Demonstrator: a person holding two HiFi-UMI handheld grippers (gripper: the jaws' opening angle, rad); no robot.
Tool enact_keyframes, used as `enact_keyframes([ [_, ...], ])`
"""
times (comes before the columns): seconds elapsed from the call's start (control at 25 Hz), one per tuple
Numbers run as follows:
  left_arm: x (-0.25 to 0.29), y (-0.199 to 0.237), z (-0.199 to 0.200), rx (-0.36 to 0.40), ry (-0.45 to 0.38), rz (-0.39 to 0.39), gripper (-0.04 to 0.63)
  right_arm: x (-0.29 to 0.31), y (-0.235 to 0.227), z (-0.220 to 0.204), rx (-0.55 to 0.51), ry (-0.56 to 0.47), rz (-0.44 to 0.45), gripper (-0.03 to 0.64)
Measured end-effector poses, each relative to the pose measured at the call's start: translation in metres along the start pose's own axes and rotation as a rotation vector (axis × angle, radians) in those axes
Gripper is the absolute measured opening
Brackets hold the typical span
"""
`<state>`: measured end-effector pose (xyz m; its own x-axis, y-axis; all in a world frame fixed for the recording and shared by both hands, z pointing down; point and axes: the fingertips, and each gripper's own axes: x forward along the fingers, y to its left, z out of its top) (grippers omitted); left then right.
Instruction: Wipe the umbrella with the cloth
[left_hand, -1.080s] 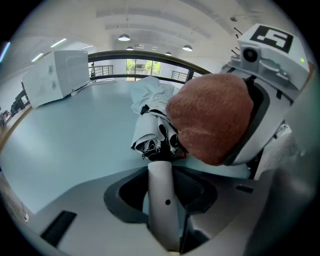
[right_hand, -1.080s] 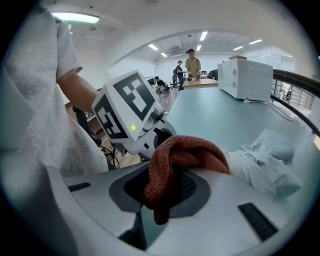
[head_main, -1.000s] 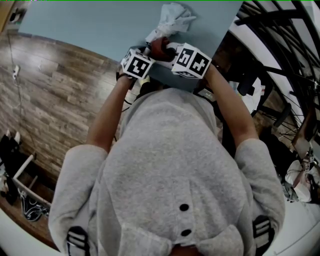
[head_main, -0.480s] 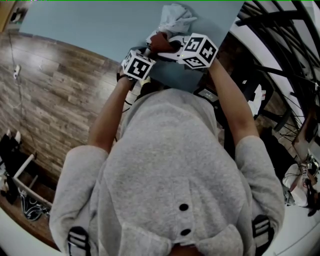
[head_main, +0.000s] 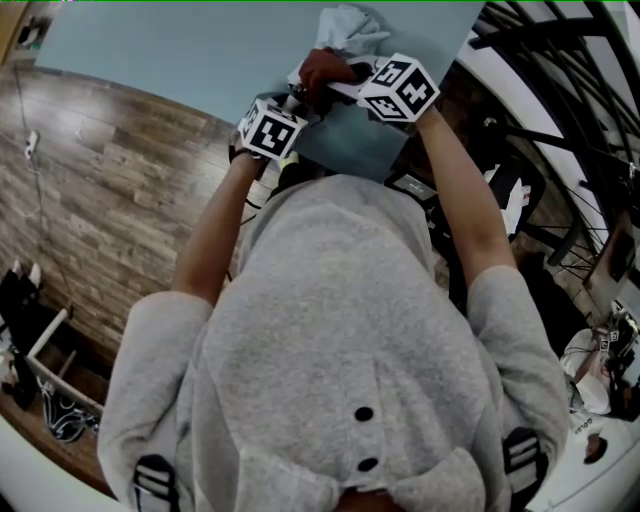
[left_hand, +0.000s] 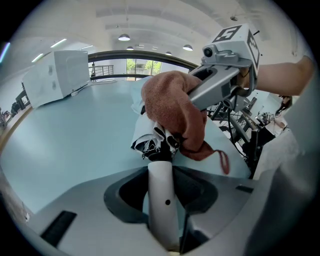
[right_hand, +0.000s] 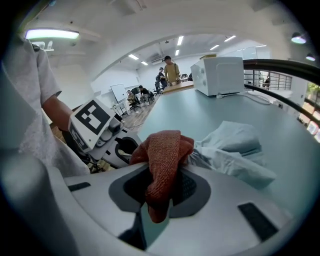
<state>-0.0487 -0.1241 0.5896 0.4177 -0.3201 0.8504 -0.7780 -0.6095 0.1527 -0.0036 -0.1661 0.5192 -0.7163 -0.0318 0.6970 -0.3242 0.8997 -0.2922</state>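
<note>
Umbrella (left_hand: 146, 142), handle pinched in left tongs (left_hand: 161, 175), cloth (right_hand: 162, 155) clamped in right tongs (right_hand: 159, 187), draped over its folds

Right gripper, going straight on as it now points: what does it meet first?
The umbrella, most likely: the cloth held in the right gripper seems to touch it, though depth is unclear.

- No words, brands or numbers could be read anywhere.
- Only black-and-white square code patterns were seen: on the left gripper (head_main: 296, 101) and, at its two o'clock, on the right gripper (head_main: 326, 73).
</note>
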Motion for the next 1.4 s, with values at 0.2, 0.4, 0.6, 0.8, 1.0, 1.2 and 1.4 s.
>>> enact_keyframes([
  [0.2, -0.001, -0.001, 0.000, -0.002, 0.001, -0.005, 0.156, -0.008, -0.024, -0.004, 0.004, 0.021, -0.134, 0.083],
  [0.4, 0.000, -0.001, 0.003, 0.001, -0.001, -0.006, 0.156, -0.010, -0.036, -0.003, 0.008, 0.015, -0.206, 0.083],
  [0.6, 0.000, -0.002, -0.001, 0.001, 0.010, -0.006, 0.156, -0.010, -0.041, -0.003, 0.020, 0.015, -0.235, 0.083],
  [0.8, -0.001, -0.002, 0.001, -0.003, 0.008, -0.008, 0.156, -0.012, -0.044, -0.002, 0.017, 0.026, -0.235, 0.083],
  [1.0, 0.000, -0.002, 0.001, -0.003, 0.008, -0.009, 0.156, -0.016, -0.051, -0.003, 0.021, 0.030, -0.255, 0.083],
  [1.2, 0.000, 0.000, 0.003, 0.000, 0.010, -0.006, 0.156, -0.025, -0.067, 0.000, 0.057, 0.032, -0.305, 0.083],
  [1.4, -0.002, -0.001, -0.002, 0.000, 0.010, -0.004, 0.156, -0.033, -0.075, 0.000, 0.070, 0.035, -0.364, 0.083],
])
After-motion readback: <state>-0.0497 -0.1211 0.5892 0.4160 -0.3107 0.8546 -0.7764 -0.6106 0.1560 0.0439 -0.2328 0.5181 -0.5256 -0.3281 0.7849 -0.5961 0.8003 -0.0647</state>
